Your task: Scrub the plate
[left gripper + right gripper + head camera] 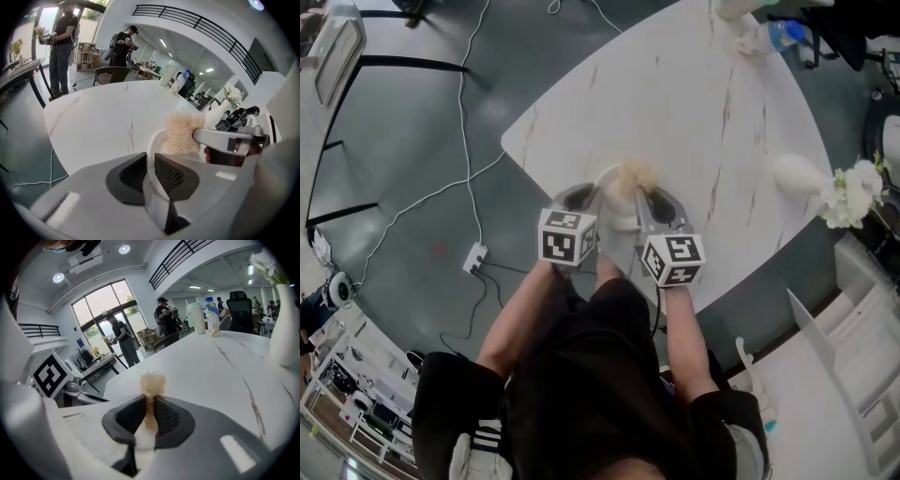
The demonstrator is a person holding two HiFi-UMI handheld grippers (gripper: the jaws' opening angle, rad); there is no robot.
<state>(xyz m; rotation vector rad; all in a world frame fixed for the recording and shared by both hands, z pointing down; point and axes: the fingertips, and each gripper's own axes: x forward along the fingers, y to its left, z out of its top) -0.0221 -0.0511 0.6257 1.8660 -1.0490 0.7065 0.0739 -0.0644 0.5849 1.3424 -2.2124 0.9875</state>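
The left gripper (150, 159) is clamped on the rim of the white plate (157, 140), which stands on its edge between the jaws and rises just in front of them. The right gripper (150, 404) is clamped on a beige fibrous scrub pad (152, 383), and the pad lies against the face of the plate, just ahead and to the right of the left gripper. I think the main risk comes from this thin hold. Only the rim is between the pads, so a strong push of the scrub pad could turn the plate in the jaws or pull it out, and it could fall on the hard top and chip. I cannot tell whether the lower edge of the plate rests on the table. The scrub pad is also held by a narrow part, so it may fold or slip out if it is pressed sideways. The two grippers are close together, and a wide stroke could make them hit each other. Under both grippers is a white table (694, 103) with thin grey veins, and both work near its closest edge. A white vase (802, 173) with white flowers (853, 192) stands well to the right of the right gripper, and a bottle (787, 36) is far ahead. Left of the left gripper, a cable (469, 178) and a power strip (474, 258) lie on the grey floor. The room is a bright open office, where two people (61, 42) stand far behind a chair (111, 75), under a dark railing (211, 28).
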